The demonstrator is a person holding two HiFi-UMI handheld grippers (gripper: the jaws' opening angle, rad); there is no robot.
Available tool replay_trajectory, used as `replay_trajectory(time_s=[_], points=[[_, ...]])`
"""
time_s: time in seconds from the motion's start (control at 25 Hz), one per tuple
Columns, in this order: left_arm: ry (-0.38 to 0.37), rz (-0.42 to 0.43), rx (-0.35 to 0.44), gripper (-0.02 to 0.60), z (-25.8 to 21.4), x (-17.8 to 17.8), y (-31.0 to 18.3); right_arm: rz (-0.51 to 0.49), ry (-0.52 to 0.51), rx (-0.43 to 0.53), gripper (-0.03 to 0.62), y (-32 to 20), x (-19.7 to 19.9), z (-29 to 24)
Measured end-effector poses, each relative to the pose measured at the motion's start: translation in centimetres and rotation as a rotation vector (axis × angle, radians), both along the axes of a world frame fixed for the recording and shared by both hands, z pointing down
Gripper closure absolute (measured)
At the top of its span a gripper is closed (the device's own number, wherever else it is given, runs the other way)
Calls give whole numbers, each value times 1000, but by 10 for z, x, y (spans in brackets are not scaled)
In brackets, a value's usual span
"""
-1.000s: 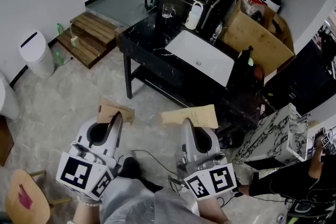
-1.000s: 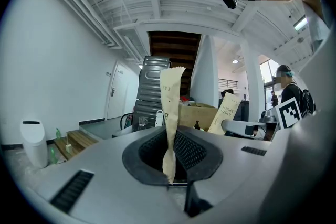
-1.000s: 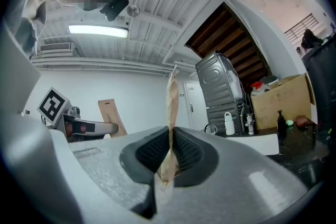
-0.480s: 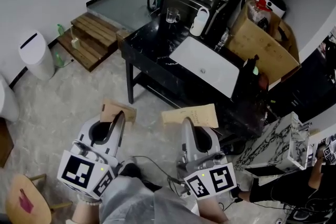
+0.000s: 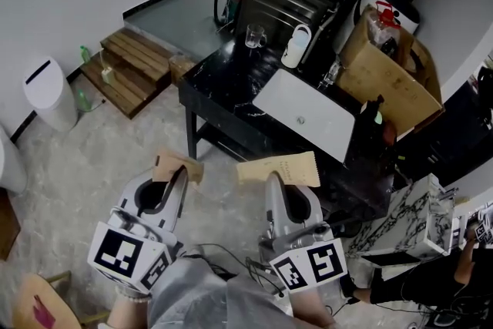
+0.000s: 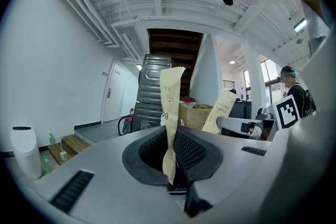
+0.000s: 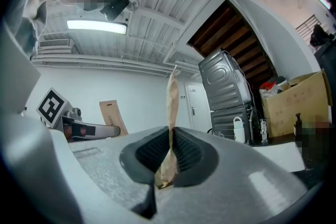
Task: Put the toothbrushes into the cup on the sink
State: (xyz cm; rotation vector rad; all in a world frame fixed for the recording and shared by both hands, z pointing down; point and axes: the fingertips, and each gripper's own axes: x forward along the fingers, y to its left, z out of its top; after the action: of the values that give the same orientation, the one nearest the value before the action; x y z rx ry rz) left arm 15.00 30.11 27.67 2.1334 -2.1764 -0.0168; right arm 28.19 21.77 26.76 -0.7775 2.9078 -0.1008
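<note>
The left gripper (image 5: pixel 176 175) is clamped on the left toothbrush packet (image 5: pixel 177 165), a brown paper sleeve pinched by its lower end; the left gripper view shows the pads closed against the paper and the sleeve rising upright from between them, a detail the head view hides behind the gripper body; that same view catches the right gripper's sleeve side-on, with "TOOTH BRUSH" printed along it, which the head view cannot resolve; the right gripper (image 5: pixel 275 181) is likewise closed on the right toothbrush packet (image 5: pixel 279 169), and the right gripper view shows it edge-on, thin and upright between the pads; only the head view shows both grippers held side by side over the pale floor, well short of the black table (image 5: pixel 219 85); on that table the glass cup (image 5: pixel 253 35) stands at the far left corner, the white bottle (image 5: pixel 295 47) just to its right, and the white sink (image 5: pixel 308 113) nearer and further right; the cup holds nothing; counted: two grippers, two packets, one cup, one bottle, one sink; both packets are well apart from the cup.
</note>
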Motion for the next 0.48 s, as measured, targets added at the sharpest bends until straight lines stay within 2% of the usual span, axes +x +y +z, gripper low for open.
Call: replay_trajectory(time_s=[0.48], points=[[7, -11, 16, 551, 7, -66, -24, 18, 1, 15, 583, -32, -61, 3]])
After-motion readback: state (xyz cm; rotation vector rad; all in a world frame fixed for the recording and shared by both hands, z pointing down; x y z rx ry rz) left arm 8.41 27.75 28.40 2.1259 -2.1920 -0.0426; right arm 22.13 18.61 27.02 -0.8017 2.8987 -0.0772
